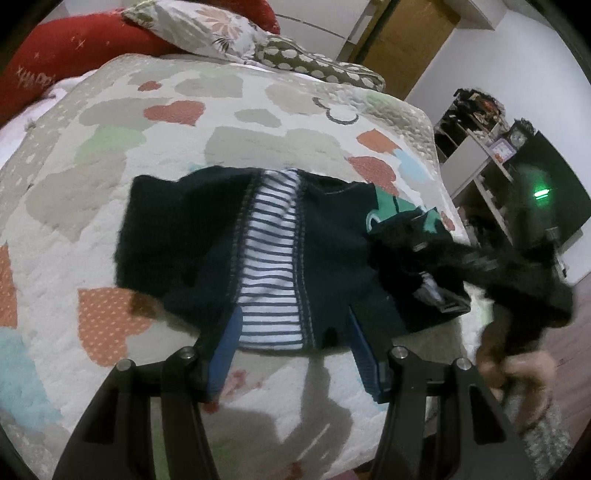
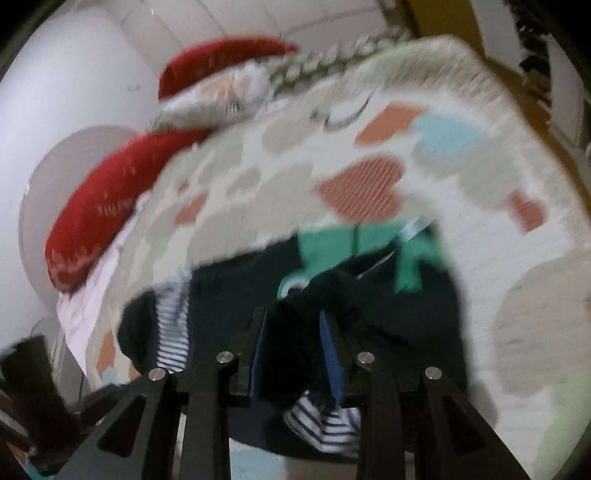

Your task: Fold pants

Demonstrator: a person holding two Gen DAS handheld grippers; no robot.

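Broadly, a white quilted bedspread (image 1: 122,236) printed with orange, grey and pale-blue hearts fills both views, its far end at the top of each frame. At the upper left of the left wrist view lie a red pillow (image 1: 66,62), a floral pillow (image 1: 199,26) and an olive polka-dot cushion (image 1: 314,62); a white shelf unit (image 1: 476,162) stands at the right edge. The dark navy pants (image 1: 207,240) lie on the bedspread at the centre of that view, turned so that a striped blue-and-white lining (image 1: 271,266) runs down the middle, with a green patch (image 1: 388,206) at their right end. In the blurred right wrist view the pants occupy the lower centre, green patch uppermost. The left gripper (image 1: 295,354) sits at the bottom of its frame, its blue-padded fingers (image 1: 221,362) spread wide on either side of the pants' near edge — whether they touch the cloth I cannot tell. The right gripper (image 2: 295,350) is pinched on a bunched fold of the dark fabric, which fills the narrow gap between its pads (image 2: 332,358); from the left wrist view it appears at centre right, blurred, over the green end.
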